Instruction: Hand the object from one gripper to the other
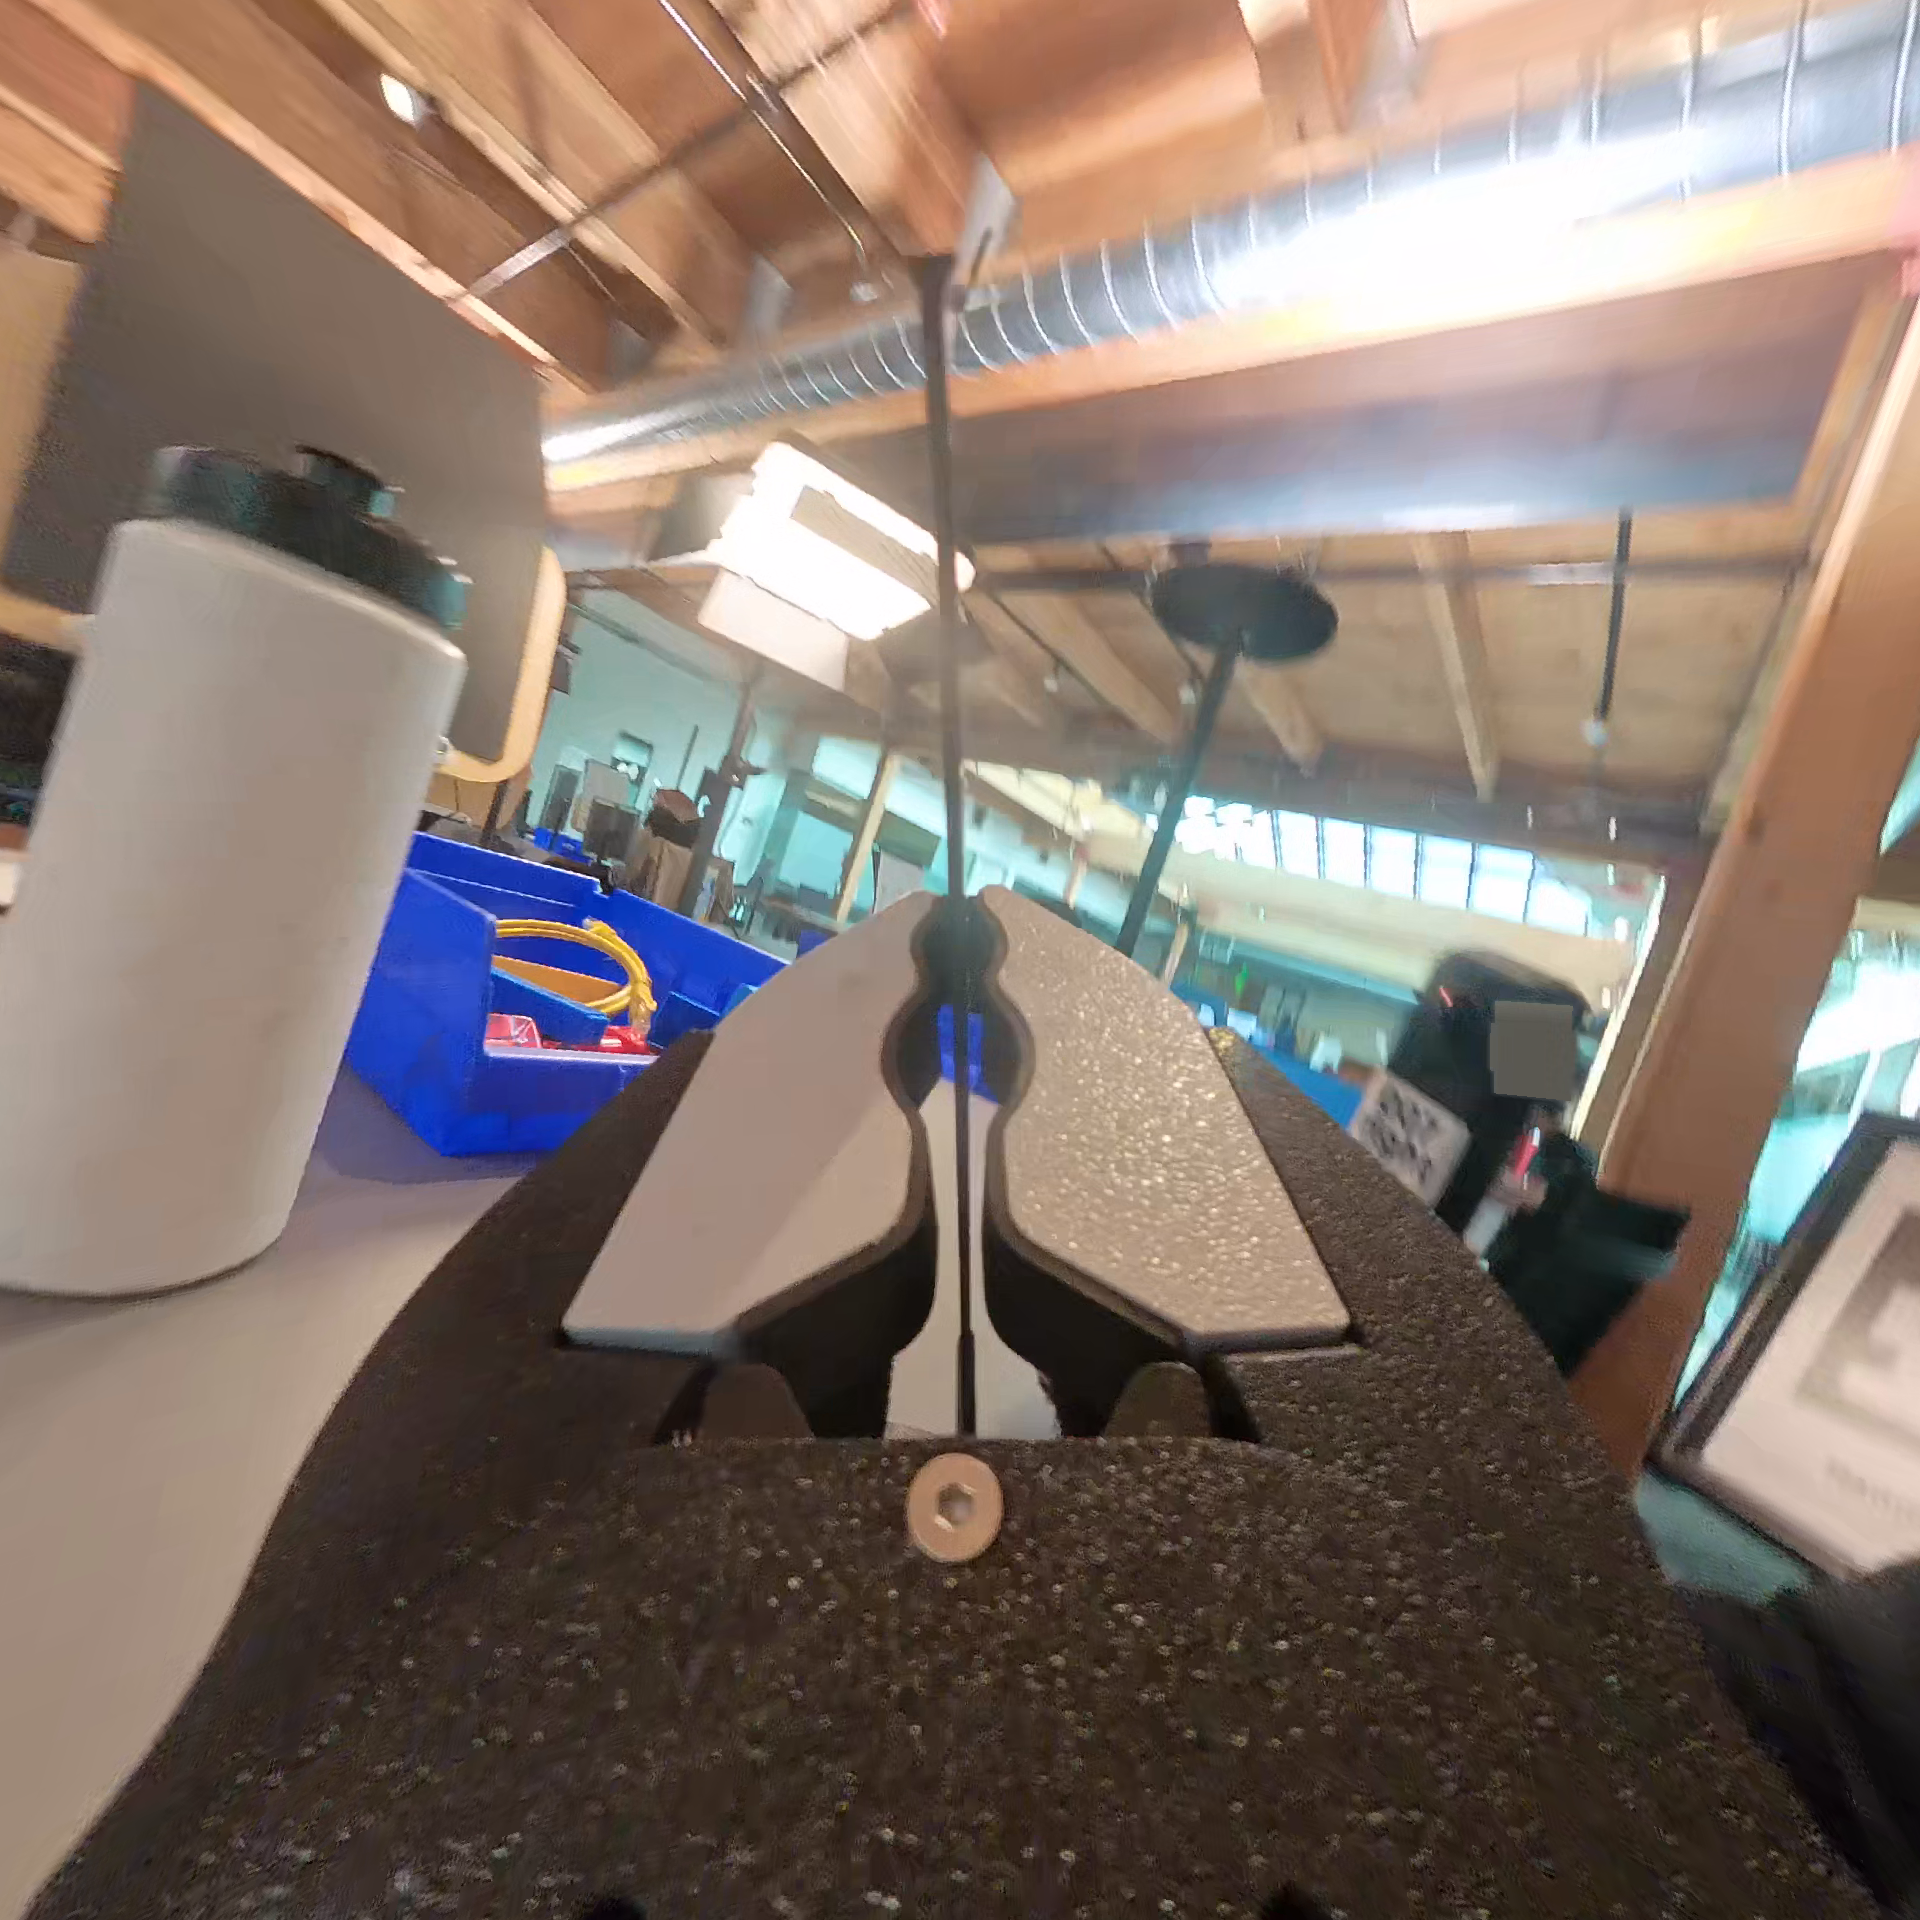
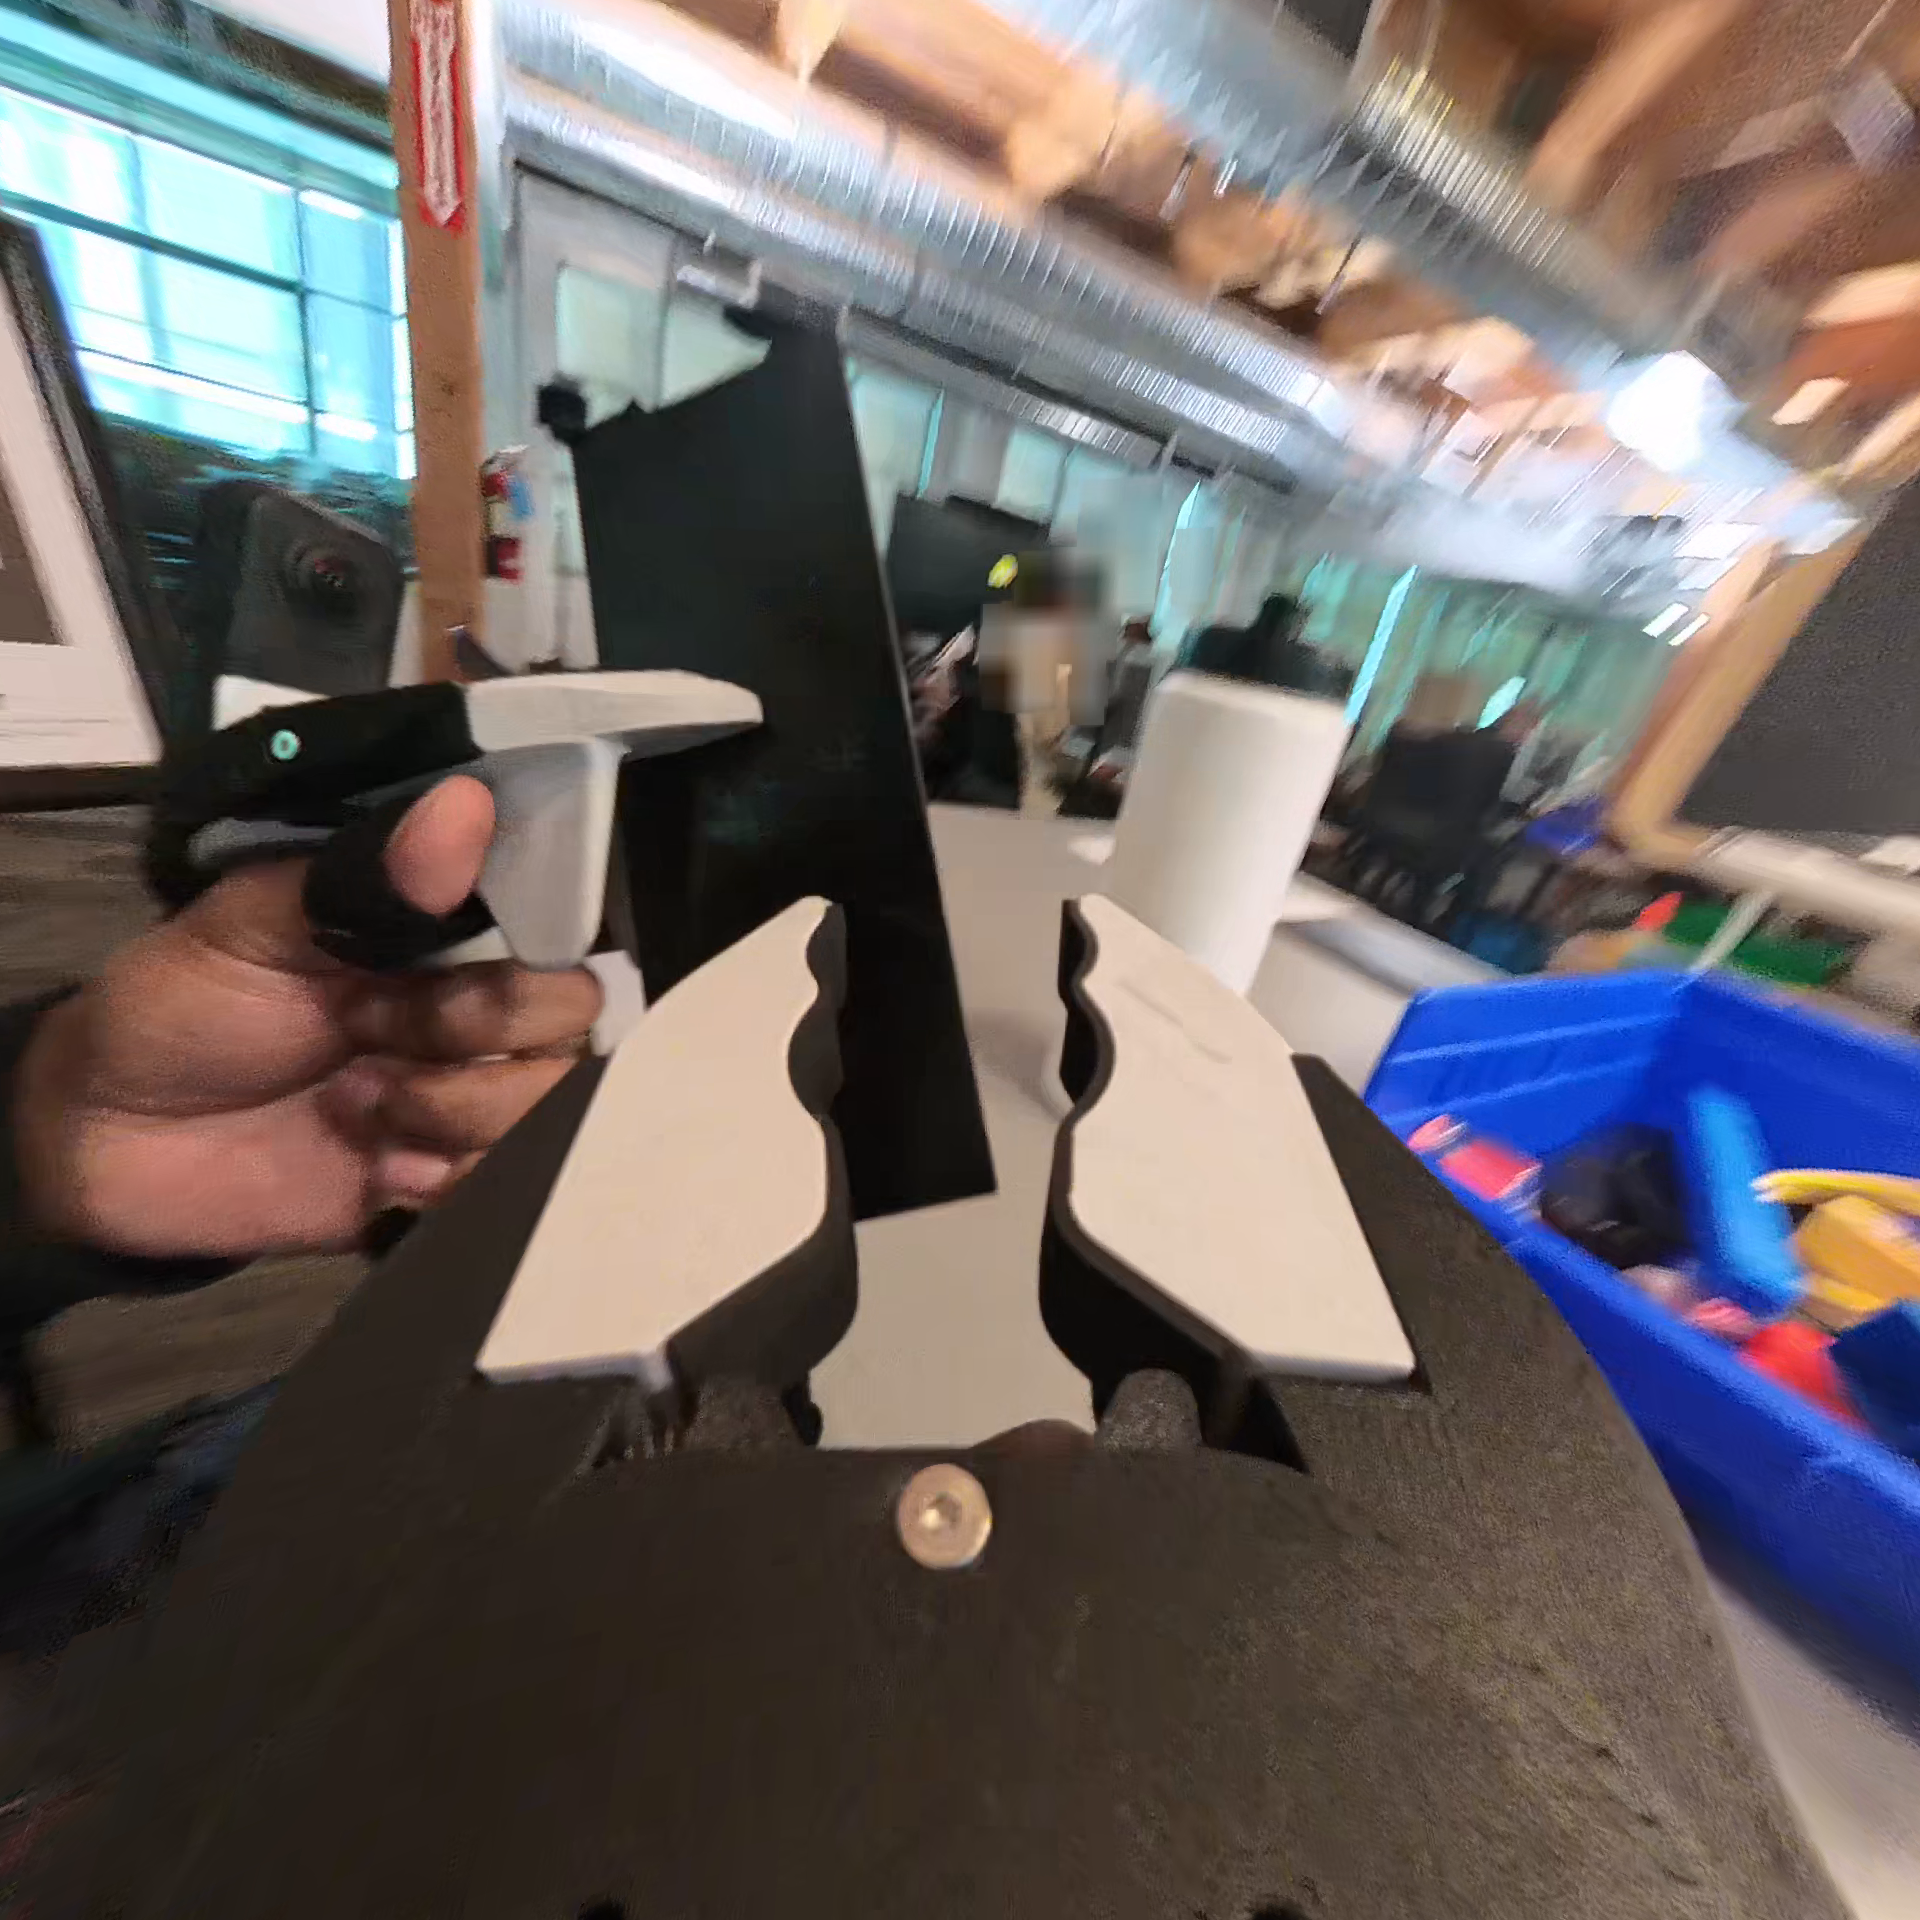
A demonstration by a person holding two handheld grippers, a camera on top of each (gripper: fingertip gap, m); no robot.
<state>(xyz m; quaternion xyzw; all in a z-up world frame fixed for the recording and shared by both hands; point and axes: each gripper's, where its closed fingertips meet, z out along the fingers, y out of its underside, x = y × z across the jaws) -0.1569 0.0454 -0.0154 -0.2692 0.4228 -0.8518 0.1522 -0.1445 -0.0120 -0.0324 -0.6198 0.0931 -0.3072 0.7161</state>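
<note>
The object is a thin, flat black plate. In the left wrist view I see it edge-on (image 1: 940,623), rising upright from between the tips of my left gripper (image 1: 956,914), which is shut on it. In the right wrist view its broad face (image 2: 758,675) stands upright. Its lower end reaches down between the fingers of my right gripper (image 2: 951,914), close to the left finger. The right gripper's jaws stand apart. The left gripper (image 2: 634,748) shows there from the side, held in a person's hand (image 2: 260,1060) and clamped on the plate's left edge.
A white bottle with a black lid (image 1: 208,883) stands on the grey table (image 1: 156,1455) and also shows in the right wrist view (image 2: 1226,821). Blue bins of small parts (image 1: 499,1029) (image 2: 1662,1195) sit beside it. A framed marker board (image 1: 1818,1351) stands at the right. About 7 cm separates my left fingertips from my right.
</note>
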